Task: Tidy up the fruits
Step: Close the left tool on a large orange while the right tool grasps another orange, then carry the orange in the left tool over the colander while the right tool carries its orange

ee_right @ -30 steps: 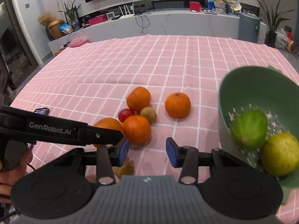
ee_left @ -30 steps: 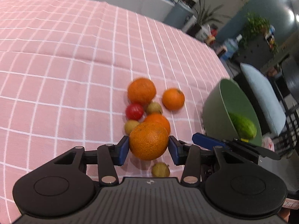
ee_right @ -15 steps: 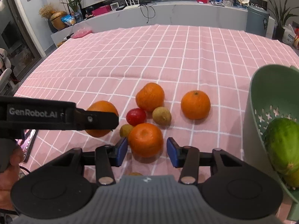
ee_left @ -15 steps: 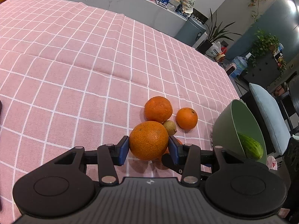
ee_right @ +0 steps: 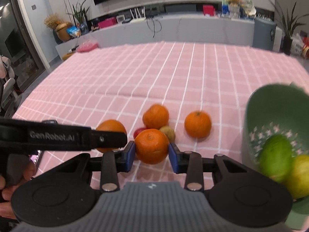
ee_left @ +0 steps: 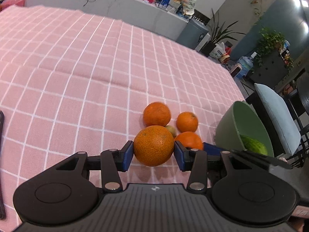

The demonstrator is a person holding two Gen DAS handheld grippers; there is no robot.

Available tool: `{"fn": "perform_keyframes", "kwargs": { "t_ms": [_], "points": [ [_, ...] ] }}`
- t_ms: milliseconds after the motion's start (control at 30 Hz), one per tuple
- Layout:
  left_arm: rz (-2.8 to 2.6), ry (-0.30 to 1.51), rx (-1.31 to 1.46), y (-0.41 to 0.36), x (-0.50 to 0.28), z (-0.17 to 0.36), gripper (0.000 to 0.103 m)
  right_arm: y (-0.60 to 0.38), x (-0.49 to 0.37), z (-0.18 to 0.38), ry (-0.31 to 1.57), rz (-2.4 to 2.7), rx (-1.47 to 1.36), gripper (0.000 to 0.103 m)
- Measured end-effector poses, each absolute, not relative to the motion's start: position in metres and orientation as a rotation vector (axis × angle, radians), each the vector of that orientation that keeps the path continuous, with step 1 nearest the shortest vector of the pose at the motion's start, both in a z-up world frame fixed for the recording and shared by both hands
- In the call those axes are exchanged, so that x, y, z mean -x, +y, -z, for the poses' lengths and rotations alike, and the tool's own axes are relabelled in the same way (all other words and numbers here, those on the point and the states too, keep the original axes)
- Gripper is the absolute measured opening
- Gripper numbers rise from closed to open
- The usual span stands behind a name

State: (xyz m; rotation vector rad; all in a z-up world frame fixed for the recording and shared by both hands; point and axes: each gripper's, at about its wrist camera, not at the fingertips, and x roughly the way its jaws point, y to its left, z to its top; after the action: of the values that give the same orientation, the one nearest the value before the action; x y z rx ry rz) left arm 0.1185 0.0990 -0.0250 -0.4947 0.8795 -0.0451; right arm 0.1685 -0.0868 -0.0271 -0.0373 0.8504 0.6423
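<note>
Left gripper clamps big orange above pink cloth; right gripper pinches second orange beside green bowl.

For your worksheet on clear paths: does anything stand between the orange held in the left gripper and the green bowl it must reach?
Yes. Between the large dimpled orange in the left gripper and the green perforated plastic bowl sits the right gripper, closing around a smoother orange. Lifting over it looks possible.
</note>
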Motion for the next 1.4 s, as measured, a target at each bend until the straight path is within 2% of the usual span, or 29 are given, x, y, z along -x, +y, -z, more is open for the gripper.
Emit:
{"fn": "perform_keyframes", "kwargs": {
  "t_ms": [300,633,1000,1400],
  "points": [
    [0.086,0.818,0.464,0.074,-0.127,-0.024,0.051,-0.135,-0.160,-0.021,0.742,-0.559,0.023,0.034],
    [0.244,0.819,0.353,-0.003,-0.166,-0.053,0.051,-0.203,-0.162,-0.051,0.687,-0.452,0.042,0.034],
    [0.325,0.912,0.222,-0.077,-0.212,-0.040,0.051,-0.250,-0.185,-0.038,0.731,-0.359,0.128,0.034],
    [0.346,1.051,0.129,-0.112,-0.249,-0.008,0.051,-0.256,-0.217,-0.008,0.811,-0.336,0.224,0.034]
  ]
}}
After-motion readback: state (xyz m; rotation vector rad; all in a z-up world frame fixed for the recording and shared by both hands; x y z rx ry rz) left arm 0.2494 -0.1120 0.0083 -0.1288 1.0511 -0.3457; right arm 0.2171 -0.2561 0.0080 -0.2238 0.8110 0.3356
